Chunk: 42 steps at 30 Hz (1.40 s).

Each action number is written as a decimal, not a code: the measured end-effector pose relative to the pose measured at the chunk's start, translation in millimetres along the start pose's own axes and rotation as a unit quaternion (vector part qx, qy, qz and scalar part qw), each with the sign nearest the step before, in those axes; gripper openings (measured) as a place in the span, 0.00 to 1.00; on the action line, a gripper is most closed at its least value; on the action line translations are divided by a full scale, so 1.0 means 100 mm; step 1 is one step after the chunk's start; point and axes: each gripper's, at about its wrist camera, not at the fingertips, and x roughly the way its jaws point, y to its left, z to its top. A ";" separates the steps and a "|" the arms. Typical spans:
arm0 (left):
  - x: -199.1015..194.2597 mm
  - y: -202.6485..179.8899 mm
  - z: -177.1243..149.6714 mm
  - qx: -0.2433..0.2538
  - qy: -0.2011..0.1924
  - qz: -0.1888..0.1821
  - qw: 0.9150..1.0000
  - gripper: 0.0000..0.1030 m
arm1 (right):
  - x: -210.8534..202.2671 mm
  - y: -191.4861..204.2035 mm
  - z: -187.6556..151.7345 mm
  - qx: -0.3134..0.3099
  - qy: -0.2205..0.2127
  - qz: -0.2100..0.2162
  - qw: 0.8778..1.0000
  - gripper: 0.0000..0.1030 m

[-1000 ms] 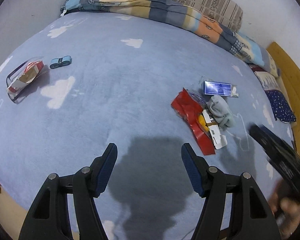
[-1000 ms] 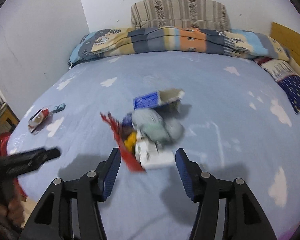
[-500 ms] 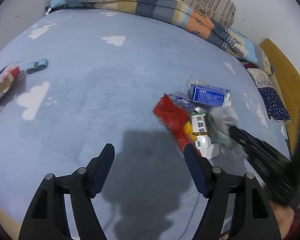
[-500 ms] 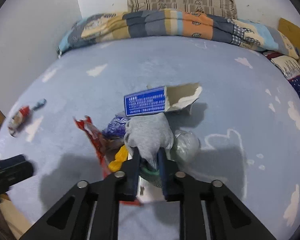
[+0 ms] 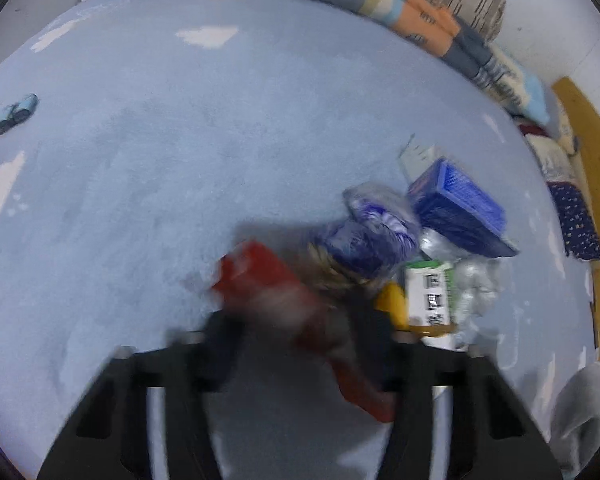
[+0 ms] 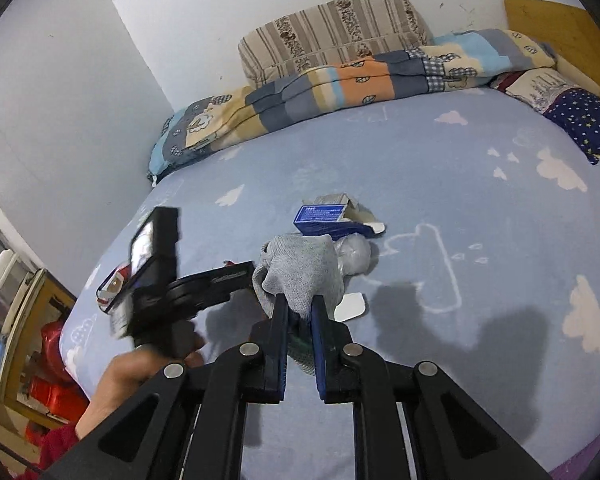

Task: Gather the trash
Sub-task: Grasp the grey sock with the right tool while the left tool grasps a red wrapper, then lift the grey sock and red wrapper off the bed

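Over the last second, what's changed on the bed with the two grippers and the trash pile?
The right gripper closed on the grey sock and has lifted it off the pile. The left gripper swung down over the red wrapper; its jaws have just been closing, the wrapper between them, grip unclear through blur. The blue box, the toy car and the folded quilt stayed put.

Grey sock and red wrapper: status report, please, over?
Right gripper shut on grey sock, lifted. Left gripper has just been closing around red wrapper; blurred, grip unclear. Blue box left on bed.
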 end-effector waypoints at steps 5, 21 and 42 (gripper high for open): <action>-0.07 0.11 0.00 -0.013 -0.006 -0.015 1.000 0.16 | 0.06 -0.07 0.00 0.006 0.005 0.003 1.000 0.11; -1.22 0.01 -0.52 0.066 -0.089 -0.013 0.994 0.14 | 0.00 -0.04 -0.01 0.016 -0.004 0.010 1.000 0.11; -1.60 -0.11 -1.47 0.131 -0.101 0.010 0.986 0.14 | -0.54 -0.01 -0.57 0.015 -0.019 0.012 1.000 0.11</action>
